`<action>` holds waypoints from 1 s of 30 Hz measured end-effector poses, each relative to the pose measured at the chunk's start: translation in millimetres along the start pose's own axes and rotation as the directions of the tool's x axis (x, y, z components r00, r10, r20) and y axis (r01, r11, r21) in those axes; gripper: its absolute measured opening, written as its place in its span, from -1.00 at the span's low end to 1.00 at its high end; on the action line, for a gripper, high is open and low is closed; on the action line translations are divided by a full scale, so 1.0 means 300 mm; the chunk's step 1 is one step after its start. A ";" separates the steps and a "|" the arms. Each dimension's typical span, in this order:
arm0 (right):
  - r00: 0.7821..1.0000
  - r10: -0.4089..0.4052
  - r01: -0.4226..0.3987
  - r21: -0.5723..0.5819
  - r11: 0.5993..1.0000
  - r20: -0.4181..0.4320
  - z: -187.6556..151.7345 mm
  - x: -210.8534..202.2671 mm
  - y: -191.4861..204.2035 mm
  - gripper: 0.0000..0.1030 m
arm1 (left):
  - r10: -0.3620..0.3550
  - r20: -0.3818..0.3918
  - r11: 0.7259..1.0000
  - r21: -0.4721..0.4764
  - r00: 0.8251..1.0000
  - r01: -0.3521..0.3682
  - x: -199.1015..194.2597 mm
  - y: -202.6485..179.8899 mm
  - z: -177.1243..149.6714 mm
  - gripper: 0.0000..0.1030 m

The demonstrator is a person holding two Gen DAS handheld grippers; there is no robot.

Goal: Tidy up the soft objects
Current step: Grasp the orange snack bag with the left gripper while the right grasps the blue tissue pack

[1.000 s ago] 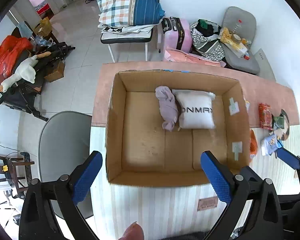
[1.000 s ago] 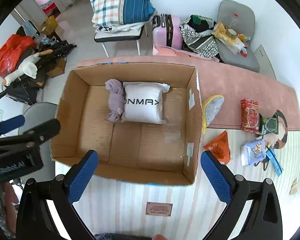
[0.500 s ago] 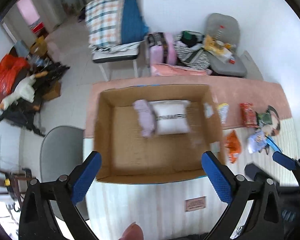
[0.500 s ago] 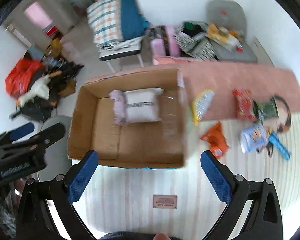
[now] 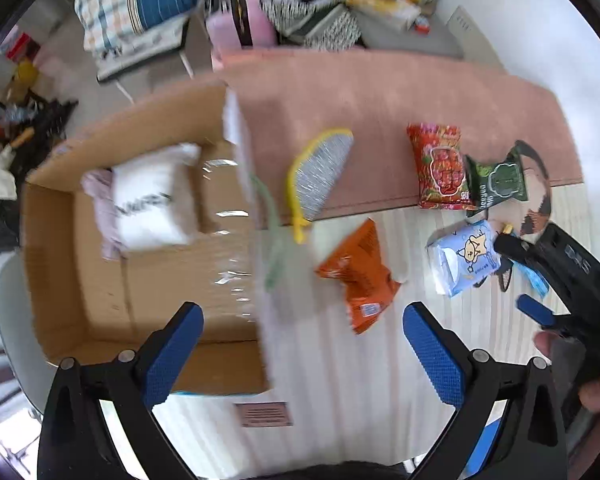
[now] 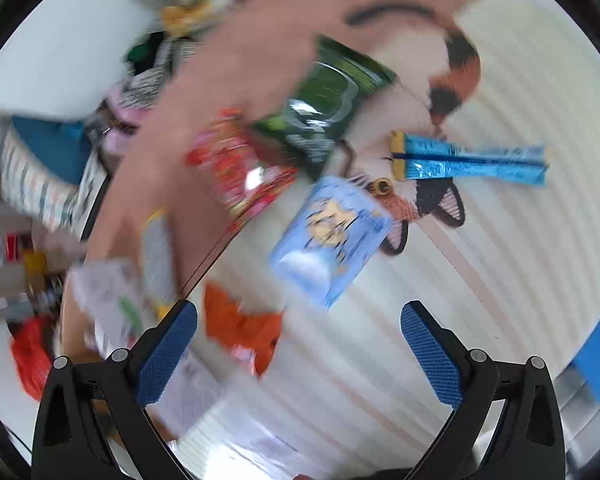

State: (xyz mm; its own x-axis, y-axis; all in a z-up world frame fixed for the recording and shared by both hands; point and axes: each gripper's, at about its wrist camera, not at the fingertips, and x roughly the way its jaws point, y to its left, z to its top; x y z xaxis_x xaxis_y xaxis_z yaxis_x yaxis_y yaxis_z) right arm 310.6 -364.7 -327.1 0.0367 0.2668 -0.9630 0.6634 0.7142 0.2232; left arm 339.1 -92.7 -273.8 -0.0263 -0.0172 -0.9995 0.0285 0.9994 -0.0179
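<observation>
- Across the left half of the left wrist frame, the cardboard box (image 5: 140,280) is sitting open on the striped tabletop (image 5: 340,380), with a white pillow (image 5: 148,204) and a mauve cloth bundle (image 5: 100,208) lying side by side, touching, against its far wall.
- Right of the box, the pink mat (image 5: 380,92) is covering the far part of the tabletop, carrying a grey slipper with yellow trim (image 5: 320,176), a red snack bag (image 5: 440,168) and a dark green packet (image 5: 498,182).
- Nearer the bottom of that frame, an orange bag (image 5: 360,276) and a pale blue packet (image 5: 464,260) are lying on the stripes, apart from each other.
- Low in the frame, the left gripper (image 5: 300,356) is hovering with fingers spread wide, holding nothing.
- Blurred in its own view, the right gripper (image 6: 298,354) is hanging with fingers equally parted and empty, above the pale blue packet (image 6: 332,236); a blue stick pack (image 6: 472,162) is lying at right.
</observation>
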 end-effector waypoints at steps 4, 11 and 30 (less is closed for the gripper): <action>0.996 -0.044 0.047 0.046 0.998 -0.076 0.113 0.163 -0.030 0.97 | 0.029 -0.029 0.999 -0.019 0.999 -0.030 0.059 -0.049 0.045 0.99; 0.959 -0.220 0.188 -0.177 0.966 -0.180 0.122 0.347 -0.005 0.59 | 0.063 -0.113 0.998 0.001 0.992 -0.063 0.169 -0.102 0.101 0.99; 0.925 -0.357 0.255 -0.489 0.834 -0.127 0.085 0.298 -0.177 0.56 | -0.026 -0.434 0.994 -0.107 0.901 -0.023 0.598 -0.162 0.079 0.08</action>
State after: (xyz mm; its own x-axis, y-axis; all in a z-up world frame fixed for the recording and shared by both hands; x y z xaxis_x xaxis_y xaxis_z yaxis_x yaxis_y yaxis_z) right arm 297.7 -395.2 -429.1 -0.2982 0.0742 -0.9516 0.1968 0.9803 0.0148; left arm 356.7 -144.9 -452.8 -0.4578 -0.0290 -0.8886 -0.0785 0.9969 0.0079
